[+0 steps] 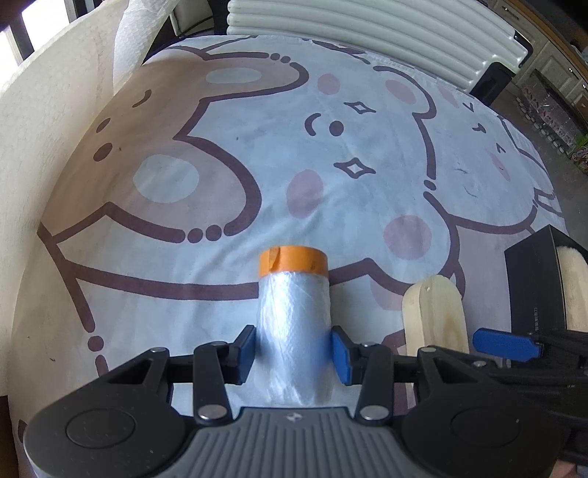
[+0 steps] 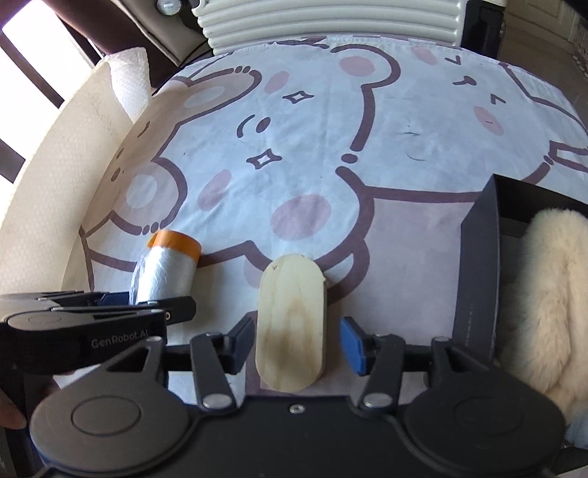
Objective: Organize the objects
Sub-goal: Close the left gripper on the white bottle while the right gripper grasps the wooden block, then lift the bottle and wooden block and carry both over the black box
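Note:
A roll of clear plastic film with an orange tape end (image 1: 294, 312) lies on the bear-print cloth between the fingers of my left gripper (image 1: 293, 353); the pads sit at its sides, seemingly touching, without a clear squeeze. It also shows in the right wrist view (image 2: 167, 268). An oval wooden block (image 2: 292, 323) lies between the open fingers of my right gripper (image 2: 296, 345), with gaps on both sides. The block also shows in the left wrist view (image 1: 433, 316). A black box (image 2: 477, 264) at the right holds a cream fluffy item (image 2: 544, 294).
The bear-print cloth (image 1: 330, 165) covers the table. A cream foam wall (image 1: 47, 165) curves along the left side, with a white paper roll (image 1: 136, 40) behind it. A white ribbed panel (image 1: 367, 33) stands at the far edge. The black box (image 1: 533, 294) stands right of the block.

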A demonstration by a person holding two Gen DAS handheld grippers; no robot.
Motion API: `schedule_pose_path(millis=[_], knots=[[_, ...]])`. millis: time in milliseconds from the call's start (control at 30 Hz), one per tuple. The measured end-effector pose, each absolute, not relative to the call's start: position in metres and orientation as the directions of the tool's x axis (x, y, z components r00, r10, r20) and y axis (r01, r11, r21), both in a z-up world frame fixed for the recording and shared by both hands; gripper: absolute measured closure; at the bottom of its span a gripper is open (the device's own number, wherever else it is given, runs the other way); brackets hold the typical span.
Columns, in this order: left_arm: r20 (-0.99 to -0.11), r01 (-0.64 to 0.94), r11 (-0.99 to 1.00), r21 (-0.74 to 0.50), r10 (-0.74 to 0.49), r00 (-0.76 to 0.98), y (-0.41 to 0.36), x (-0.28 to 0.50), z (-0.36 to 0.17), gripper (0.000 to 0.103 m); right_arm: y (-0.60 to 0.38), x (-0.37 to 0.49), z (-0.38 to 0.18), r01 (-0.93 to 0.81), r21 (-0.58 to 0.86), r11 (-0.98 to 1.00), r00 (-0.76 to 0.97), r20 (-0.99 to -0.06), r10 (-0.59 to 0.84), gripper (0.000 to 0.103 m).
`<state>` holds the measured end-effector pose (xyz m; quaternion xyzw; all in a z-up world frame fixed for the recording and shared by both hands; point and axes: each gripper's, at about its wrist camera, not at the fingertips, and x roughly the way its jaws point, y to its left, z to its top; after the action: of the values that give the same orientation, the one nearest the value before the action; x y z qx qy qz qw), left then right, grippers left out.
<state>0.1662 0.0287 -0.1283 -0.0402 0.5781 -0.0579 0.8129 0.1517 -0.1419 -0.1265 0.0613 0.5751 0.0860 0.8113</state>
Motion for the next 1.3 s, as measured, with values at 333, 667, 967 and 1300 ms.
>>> schedule_pose_path(millis=[333,667,967,1300], knots=[[-0.943,0.049,0.991,-0.125,-0.134,0.304,0.027,0.172,-0.137,0.058,-0.132,0.161,-0.142,-0.074,0.169,0.983,0.282,-0.942,0.183,0.049],[-0.937,0.053,0.991,-0.127,-0.137,0.32,0.027,0.171,-0.129,0.06,-0.129,0.164,-0.142,-0.067,0.154,0.986,0.276,-0.946,0.167,0.057],[-0.914,0.046,0.988,-0.149,-0.155,0.374,0.025,0.162,-0.104,0.06,-0.142,0.155,-0.111,-0.049,0.16,0.986,0.362,-0.917,0.167,0.058],[-0.867,0.066,0.984,-0.164,-0.176,0.465,0.016,0.142,-0.061,0.06,-0.154,0.137,-0.073,-0.027,0.156,0.987,0.466,-0.872,0.15,0.058]])
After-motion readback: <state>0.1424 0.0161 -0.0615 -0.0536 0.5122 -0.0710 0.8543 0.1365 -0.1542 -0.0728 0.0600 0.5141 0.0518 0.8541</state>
